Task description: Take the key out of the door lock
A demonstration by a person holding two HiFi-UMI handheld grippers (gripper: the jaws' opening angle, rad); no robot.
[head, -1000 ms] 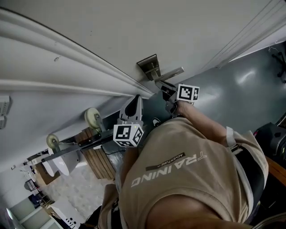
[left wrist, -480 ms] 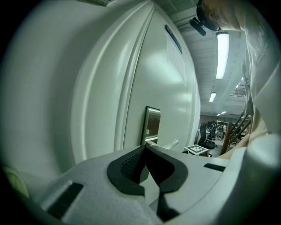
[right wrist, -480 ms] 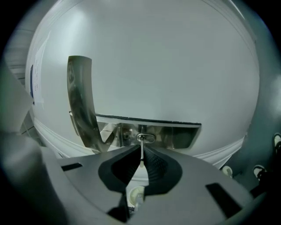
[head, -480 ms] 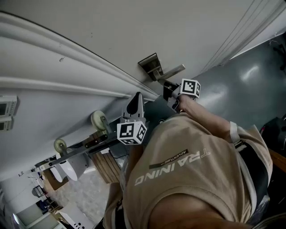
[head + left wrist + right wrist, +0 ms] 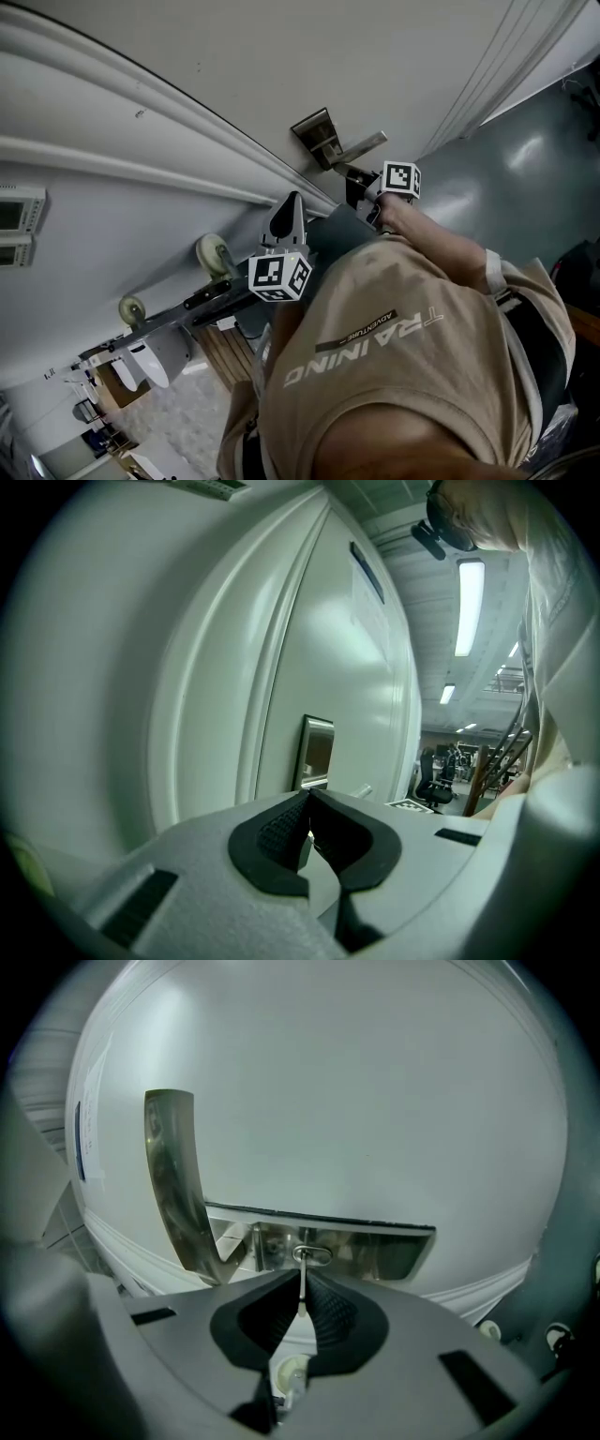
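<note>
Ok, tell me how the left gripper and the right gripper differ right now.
The right gripper is shut on the key, which sits in the lock plate; the left gripper is shut on nothing. The right gripper is up against the lock; the left gripper is held apart from it, off to the side. Both have their jaws together and face the door.

I am in what looks like a big open office or lab hall, not a home. Long strip lights [image 5: 469, 607] run along a high ceiling, and a swivel office chair [image 5: 429, 778] stands far back in the open room. The floor [image 5: 506, 178] is smooth, glossy grey. Beside the plain white door [image 5: 281, 66], two small control panels [image 5: 21, 214] sit on the wall, and a wheeled cart [image 5: 214, 253] stands close by.
</note>
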